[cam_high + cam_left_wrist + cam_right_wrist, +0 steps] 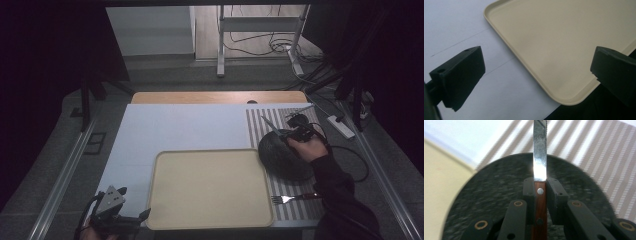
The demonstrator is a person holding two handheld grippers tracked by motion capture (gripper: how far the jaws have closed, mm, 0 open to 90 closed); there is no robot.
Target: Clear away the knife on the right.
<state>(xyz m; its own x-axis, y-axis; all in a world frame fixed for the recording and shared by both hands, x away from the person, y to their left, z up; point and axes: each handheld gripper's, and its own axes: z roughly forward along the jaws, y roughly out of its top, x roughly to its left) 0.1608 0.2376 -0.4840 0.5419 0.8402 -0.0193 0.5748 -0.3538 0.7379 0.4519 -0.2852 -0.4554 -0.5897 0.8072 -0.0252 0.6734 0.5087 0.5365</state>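
A beige tray (210,187) is seen at the table's near middle, with a dark round plate (280,155) touching its right edge on a striped mat (295,200). Above the plate, a wooden-handled knife (539,173) is clamped between the jaws of the right gripper (540,192). The left gripper (536,72) is held with jaws wide apart by the tray's near left corner.

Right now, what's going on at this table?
A person works with a handheld gripper in each hand. The right gripper is clamped on the wooden handle of a steak knife, holding it over a dark round plate on a striped placemat. A fork lies on that mat. The left gripper hangs open at the near left corner of a beige tray.
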